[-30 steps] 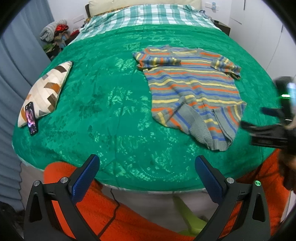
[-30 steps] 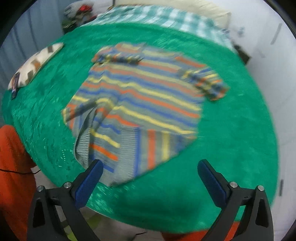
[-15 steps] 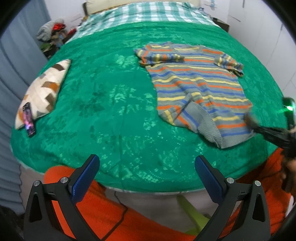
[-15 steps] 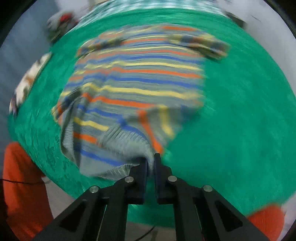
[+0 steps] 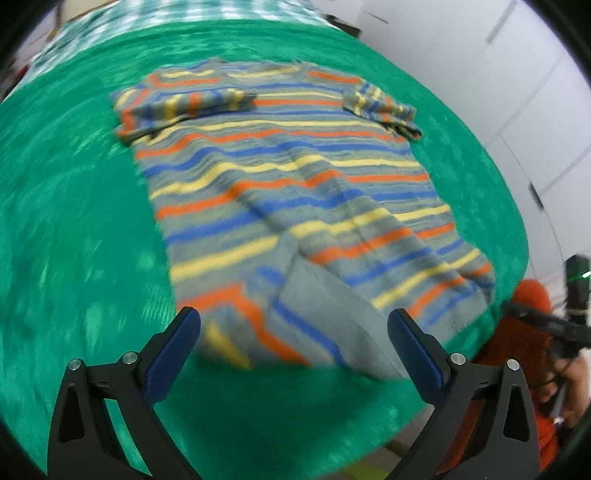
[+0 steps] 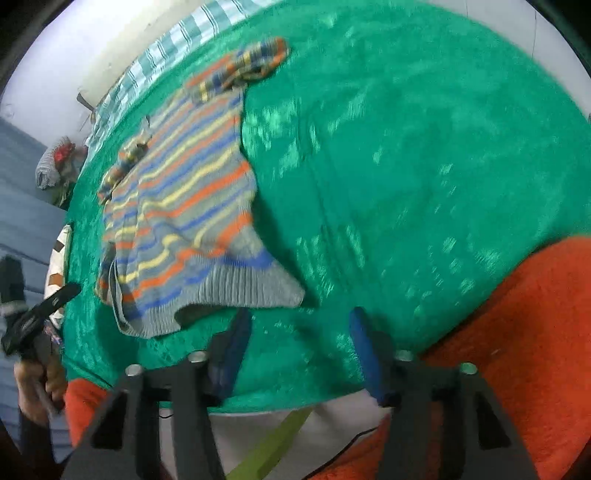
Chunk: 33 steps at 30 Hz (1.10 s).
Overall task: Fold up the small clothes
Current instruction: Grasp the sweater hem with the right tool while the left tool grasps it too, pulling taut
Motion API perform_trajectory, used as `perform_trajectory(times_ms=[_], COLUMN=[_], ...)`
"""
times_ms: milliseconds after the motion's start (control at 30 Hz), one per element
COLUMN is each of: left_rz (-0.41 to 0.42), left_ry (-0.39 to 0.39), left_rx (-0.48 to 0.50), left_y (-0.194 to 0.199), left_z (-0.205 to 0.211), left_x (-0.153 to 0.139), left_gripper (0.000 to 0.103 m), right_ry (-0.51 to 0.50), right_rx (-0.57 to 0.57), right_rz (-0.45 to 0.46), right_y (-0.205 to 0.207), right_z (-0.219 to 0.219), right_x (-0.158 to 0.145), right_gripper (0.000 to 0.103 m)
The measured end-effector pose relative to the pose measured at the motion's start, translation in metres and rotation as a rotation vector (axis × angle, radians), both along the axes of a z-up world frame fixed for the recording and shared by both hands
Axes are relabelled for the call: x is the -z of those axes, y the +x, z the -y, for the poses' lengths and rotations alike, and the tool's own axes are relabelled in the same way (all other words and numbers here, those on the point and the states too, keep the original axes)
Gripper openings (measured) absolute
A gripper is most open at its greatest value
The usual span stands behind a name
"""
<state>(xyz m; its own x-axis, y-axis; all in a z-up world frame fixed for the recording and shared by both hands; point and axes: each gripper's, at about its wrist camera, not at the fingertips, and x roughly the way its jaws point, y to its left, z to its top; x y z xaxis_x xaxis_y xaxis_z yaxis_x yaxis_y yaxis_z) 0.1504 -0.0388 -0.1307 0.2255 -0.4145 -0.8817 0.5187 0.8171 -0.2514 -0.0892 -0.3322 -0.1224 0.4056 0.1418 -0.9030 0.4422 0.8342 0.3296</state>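
A small striped knit sweater point(image 5: 295, 177), grey with orange, blue and yellow stripes, lies on the green bedspread point(image 5: 74, 221). Its near hem is rumpled, with the left corner folded over. My left gripper point(image 5: 293, 332) is open, just above the near hem. In the right wrist view the sweater point(image 6: 177, 221) lies to the left, its hem corner point(image 6: 273, 291) just beyond my right gripper point(image 6: 301, 347), which is open and empty over the bedspread point(image 6: 406, 166). The right gripper also shows at the left wrist view's right edge point(image 5: 546, 325).
An orange blanket point(image 6: 517, 332) hangs at the bed's near edge. A patterned pillow point(image 6: 59, 258) lies at the left side. A checked sheet point(image 5: 177, 14) covers the bed's far end. White cabinet doors point(image 5: 498, 92) stand at the right.
My right gripper was shut on the sweater's hem half a second ago and has now opened and drawn back to the right. My left gripper has moved in over the sweater's near hem.
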Motion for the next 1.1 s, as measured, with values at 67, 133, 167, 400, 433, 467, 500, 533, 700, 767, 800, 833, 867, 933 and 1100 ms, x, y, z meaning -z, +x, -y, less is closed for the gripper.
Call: perform_trajectory(times_ms=[67, 133, 167, 400, 433, 467, 500, 533, 700, 767, 800, 833, 867, 933, 1100], left_rz=[0.012, -0.006, -0.031, 0.026, 0.035, 0.047, 0.046, 0.04, -0.073, -0.065, -0.069, -0.085, -0.106, -0.154, -0.241], left_ry=[0.042, 0.073, 0.077, -0.055, -0.054, -0.036, -0.016, 0.008, 0.001, -0.092, -0.132, -0.177, -0.201, -0.212, -0.155], left_rx=[0.063, 0.119, 0.152, 0.269, 0.298, 0.336, 0.349, 0.353, 0.161, 0.011, -0.041, -0.109, -0.155, -0.201, -0.134], left_y=[0.011, 0.014, 0.014, -0.027, -0.038, -0.057, -0.067, -0.076, -0.082, -0.08, -0.079, -0.076, -0.072, -0.069, -0.078], left_z=[0.009, 0.016, 0.019, -0.013, -0.022, -0.038, -0.05, -0.061, -0.115, -0.136, -0.143, -0.147, -0.146, -0.136, -0.089], left_x=[0.014, 0.024, 0.03, -0.005, -0.013, -0.023, -0.027, -0.028, -0.017, -0.015, -0.013, -0.007, 0.0, 0.017, 0.048], left_gripper=[0.086, 0.06, 0.044, 0.004, 0.004, 0.004, 0.004, 0.005, 0.054, 0.082, 0.084, 0.084, 0.084, 0.084, 0.02], right_ry=[-0.014, -0.017, -0.018, -0.058, -0.061, -0.065, -0.07, -0.076, 0.039, 0.138, 0.187, 0.2, 0.195, 0.19, 0.218], right_rx=[-0.013, -0.026, -0.03, -0.061, -0.061, -0.062, -0.064, -0.065, -0.079, -0.078, -0.083, -0.088, -0.1, -0.15, -0.229], right_rz=[0.015, 0.034, 0.039, 0.052, 0.049, 0.045, 0.04, 0.036, 0.033, 0.039, 0.046, 0.044, 0.037, 0.042, 0.018], right_y=[0.003, 0.006, 0.006, 0.008, 0.008, 0.007, 0.007, 0.007, 0.016, 0.023, 0.027, 0.032, 0.037, 0.049, 0.071], right_z=[-0.003, -0.004, -0.003, 0.005, 0.008, 0.013, 0.018, 0.021, 0.039, 0.043, 0.044, 0.043, 0.041, 0.033, 0.012], right_x=[-0.005, -0.01, -0.012, -0.03, -0.031, -0.033, -0.035, -0.036, -0.026, -0.015, -0.007, -0.002, 0.003, 0.011, 0.035], right_gripper=[0.056, 0.056, 0.056, 0.056, 0.056, 0.056, 0.056, 0.056, 0.056, 0.056, 0.056, 0.056, 0.056, 0.056, 0.02])
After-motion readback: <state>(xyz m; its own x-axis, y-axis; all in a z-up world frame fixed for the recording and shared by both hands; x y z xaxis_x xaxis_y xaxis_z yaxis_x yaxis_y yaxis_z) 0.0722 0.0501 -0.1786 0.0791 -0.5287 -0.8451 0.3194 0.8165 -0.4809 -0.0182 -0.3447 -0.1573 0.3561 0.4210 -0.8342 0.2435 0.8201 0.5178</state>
